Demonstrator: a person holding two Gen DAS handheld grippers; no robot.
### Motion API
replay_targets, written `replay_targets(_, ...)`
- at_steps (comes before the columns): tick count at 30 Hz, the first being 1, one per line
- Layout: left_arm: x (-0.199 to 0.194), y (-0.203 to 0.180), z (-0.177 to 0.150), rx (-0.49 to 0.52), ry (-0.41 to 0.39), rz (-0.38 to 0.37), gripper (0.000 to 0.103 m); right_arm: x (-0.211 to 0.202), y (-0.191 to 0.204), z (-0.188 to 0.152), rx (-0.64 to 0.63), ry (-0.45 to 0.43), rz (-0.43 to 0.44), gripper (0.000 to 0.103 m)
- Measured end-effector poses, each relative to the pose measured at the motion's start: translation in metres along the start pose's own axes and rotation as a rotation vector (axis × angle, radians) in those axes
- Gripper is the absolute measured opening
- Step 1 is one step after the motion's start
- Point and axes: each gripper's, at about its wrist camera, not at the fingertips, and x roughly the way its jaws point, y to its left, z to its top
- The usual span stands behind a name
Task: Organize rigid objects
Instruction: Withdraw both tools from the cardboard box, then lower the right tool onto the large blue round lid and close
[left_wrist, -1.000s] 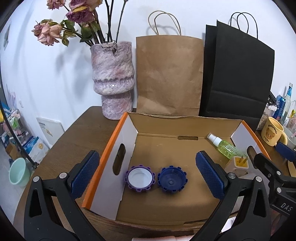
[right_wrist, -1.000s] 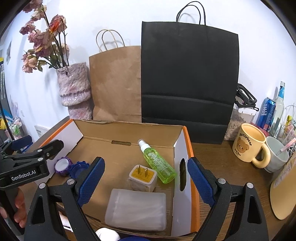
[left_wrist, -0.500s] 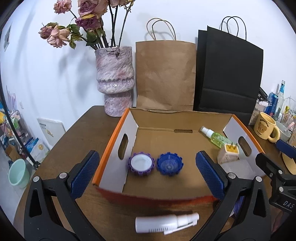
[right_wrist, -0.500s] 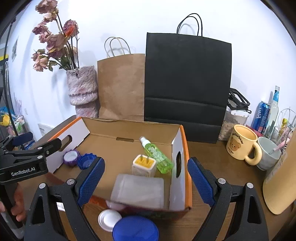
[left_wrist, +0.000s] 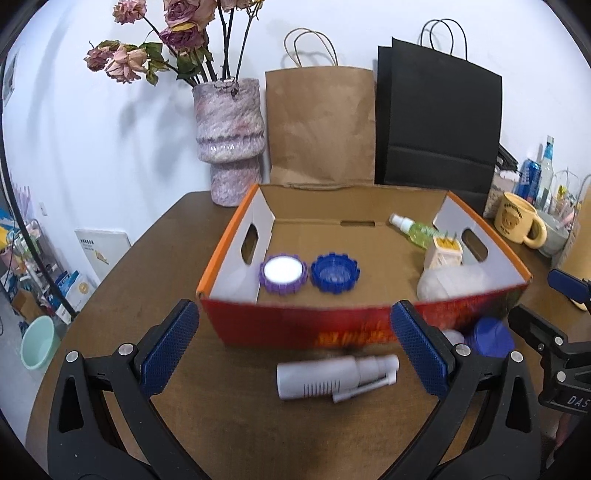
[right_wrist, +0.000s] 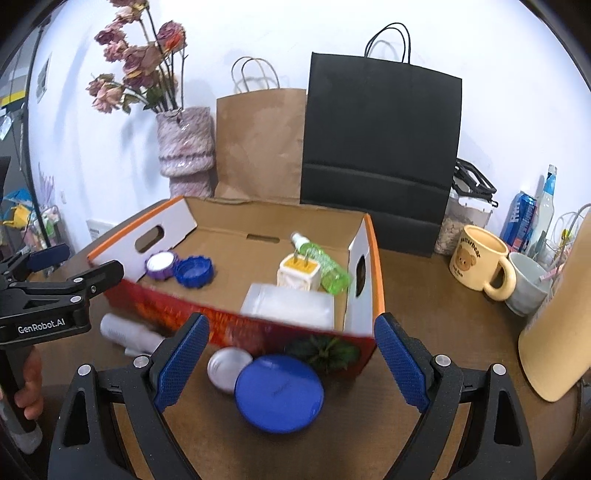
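Cardboard box (left_wrist: 354, 328): corrugated, open-topped, orange rim, red printed near wall, oval hand slots in white side flaps; stands on a brown wooden table (left_wrist: 122, 280). Inside, near left: a purple ridged cap (left_wrist: 283, 272) with white liner touching a blue ridged cap (left_wrist: 335, 272). Inside, right: a green translucent spray bottle (right_wrist: 320, 263) lying flat, a cream plug adapter (right_wrist: 299, 272) prongs up, and a frosted plastic case (right_wrist: 291, 304).

On the table, nearer than the box: a smooth white plastic spray bottle (left_wrist: 336, 376) lying on its side, between the spread blue textured pads of the left gripper (left_wrist: 295, 354), untouched. A glossy blue round lid (right_wrist: 279, 393) overlaps a white disc (right_wrist: 227, 367), both between the right gripper (right_wrist: 291, 363) fingers, which stand apart, holding nothing. A small dark green plant (right_wrist: 325, 352) sits against the box wall.
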Motion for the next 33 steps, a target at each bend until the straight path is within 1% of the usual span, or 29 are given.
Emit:
replay_targets(7,-0.013,0.001,-0.021,0.018,0.032,-0.014,0.103,-0.01,0.001,-0.02,0.004,0.041,0.013,0.094)
replay_targets(14,-0.026,0.0,-0.039,0.033,0.058,-0.024,0.103,-0.019,0.002,-0.034,-0.002,0.072,-0.003,0.094)
replay_targets(19,-0.032,0.003,-0.045,0.026,0.069,-0.024,0.103,-0.021,0.003,-0.041,0.0,0.097,0.001,0.094)
replay_targets(22,-0.033,0.005,-0.047,0.015,0.078,-0.028,0.103,-0.015,0.003,-0.042,-0.002,0.119,0.004,0.094)
replay_targets(26,-0.03,0.005,-0.048,0.011,0.088,-0.027,0.103,0.002,0.002,-0.044,0.007,0.176,0.01,0.094)
replay_targets(33,-0.025,0.008,-0.05,-0.001,0.111,-0.035,0.103,0.026,-0.009,-0.041,0.077,0.232,0.04,0.094)
